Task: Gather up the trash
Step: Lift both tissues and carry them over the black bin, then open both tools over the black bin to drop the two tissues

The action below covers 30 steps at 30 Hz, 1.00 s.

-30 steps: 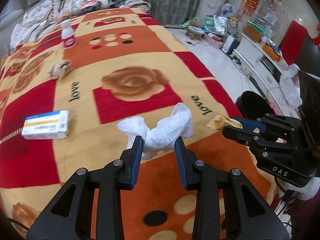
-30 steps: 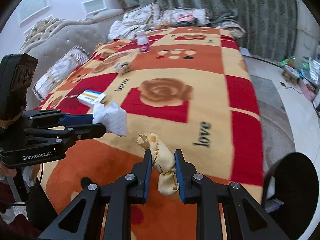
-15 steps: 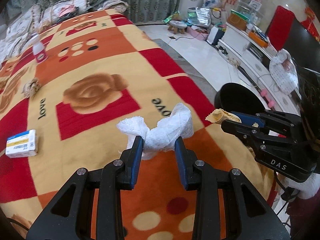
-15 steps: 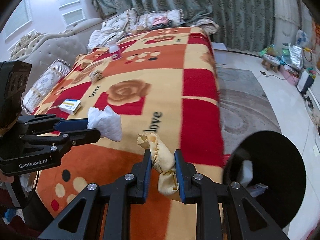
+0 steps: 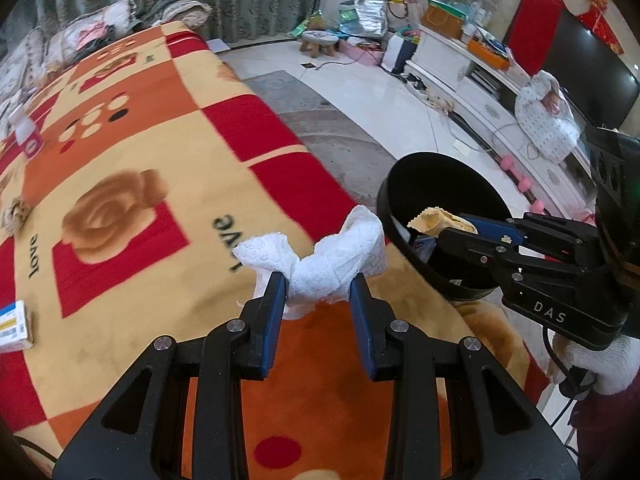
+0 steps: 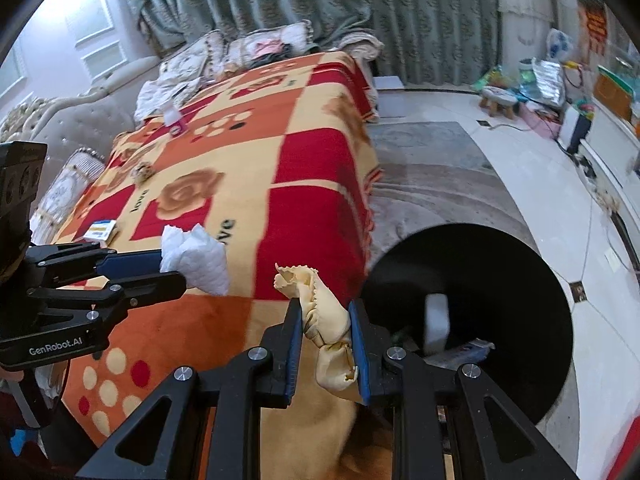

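Observation:
My left gripper (image 5: 318, 284) is shut on a crumpled white tissue (image 5: 332, 260), held above the bed's near corner; it also shows in the right wrist view (image 6: 196, 258). My right gripper (image 6: 325, 316) is shut on a crumpled yellow cloth (image 6: 320, 312). In the left wrist view the yellow cloth (image 5: 436, 218) hangs over the open black trash bin (image 5: 404, 184). The bin (image 6: 532, 276) stands on the floor by the bed corner and holds some trash.
A blanket (image 5: 120, 160) in red, orange and cream covers the bed. On it lie a blue-and-white box (image 5: 12, 326), a brown crumpled wad (image 5: 16, 214) and a small white bottle (image 5: 26, 130). A white cabinet (image 5: 472, 76) and clutter line the far wall.
Both grippers have swung right, from over the bed toward the black bin. The yellow cloth now sits over the bin's opening. Both grips are unchanged.

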{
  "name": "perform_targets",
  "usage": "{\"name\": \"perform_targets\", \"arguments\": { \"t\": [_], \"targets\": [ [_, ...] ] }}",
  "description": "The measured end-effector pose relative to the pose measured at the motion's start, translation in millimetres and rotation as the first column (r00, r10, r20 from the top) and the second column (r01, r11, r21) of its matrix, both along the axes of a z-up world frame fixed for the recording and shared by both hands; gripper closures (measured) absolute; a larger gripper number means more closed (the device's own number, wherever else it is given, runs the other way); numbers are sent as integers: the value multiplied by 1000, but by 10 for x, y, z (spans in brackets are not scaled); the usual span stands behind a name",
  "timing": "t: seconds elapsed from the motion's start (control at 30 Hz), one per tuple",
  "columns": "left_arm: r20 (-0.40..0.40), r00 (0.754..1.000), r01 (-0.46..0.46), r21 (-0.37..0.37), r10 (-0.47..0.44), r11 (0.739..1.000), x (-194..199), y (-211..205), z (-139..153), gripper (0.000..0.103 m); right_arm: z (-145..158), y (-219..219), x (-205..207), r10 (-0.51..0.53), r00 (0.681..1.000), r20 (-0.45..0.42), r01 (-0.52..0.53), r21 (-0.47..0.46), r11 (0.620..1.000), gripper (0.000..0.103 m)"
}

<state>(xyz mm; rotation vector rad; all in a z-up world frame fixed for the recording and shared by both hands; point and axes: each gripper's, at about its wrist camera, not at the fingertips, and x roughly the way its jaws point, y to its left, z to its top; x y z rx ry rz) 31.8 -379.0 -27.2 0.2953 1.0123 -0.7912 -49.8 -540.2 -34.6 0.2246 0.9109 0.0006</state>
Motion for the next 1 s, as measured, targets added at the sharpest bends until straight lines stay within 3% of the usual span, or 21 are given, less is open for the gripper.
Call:
{"name": "perform_targets", "arguments": {
  "t": [0.7,1.0],
  "targets": [
    [-48,994,102,-29,-103,994,-49,-731,-99,73,-156,-629,-212,-132,991,-35,133,17,991,82],
    [-86,986,136,-105,-146,985,-40,-910,-110,70,-198,-837,-227,-195,980,-46,196,14,980,82]
  ]
}}
